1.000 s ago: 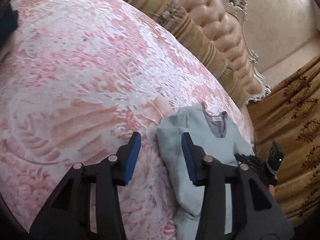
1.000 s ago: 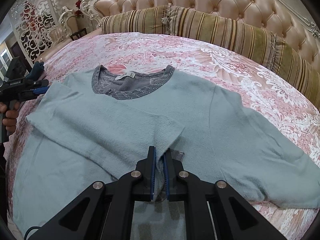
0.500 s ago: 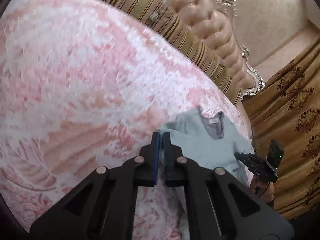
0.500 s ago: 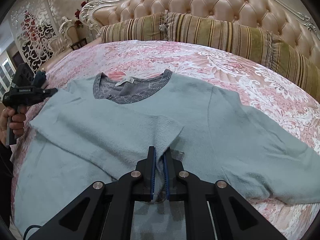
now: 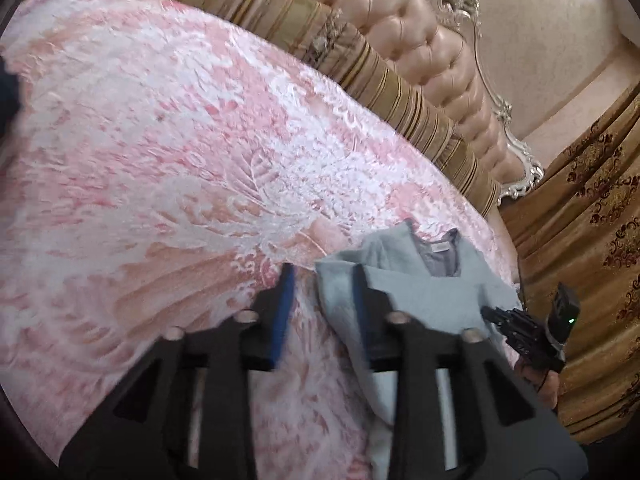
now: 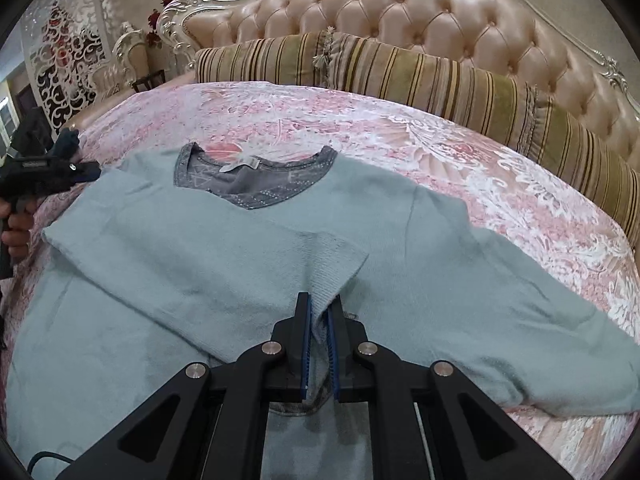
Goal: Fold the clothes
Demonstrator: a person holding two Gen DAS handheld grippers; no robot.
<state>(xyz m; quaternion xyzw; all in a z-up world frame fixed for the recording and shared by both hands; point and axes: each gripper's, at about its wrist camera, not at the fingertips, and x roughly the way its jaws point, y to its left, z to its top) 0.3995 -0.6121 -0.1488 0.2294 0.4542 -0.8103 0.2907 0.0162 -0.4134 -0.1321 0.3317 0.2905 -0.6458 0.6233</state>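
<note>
Sweater (image 6: pixel 248 264) flat on bedspread (image 6: pixel 460 152).

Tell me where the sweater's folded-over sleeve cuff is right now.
In the right wrist view, the ribbed cuff of the light blue knit sweater lies across its chest, lower centre, below the grey neckline, pinched by the right gripper.

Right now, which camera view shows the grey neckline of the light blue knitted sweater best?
The right wrist view. There the grey neckline of the light blue knitted sweater lies fully open to the camera, with its white label. The left wrist view shows only a small, blurred part of the neckline, far off near the bed's edge.
</note>
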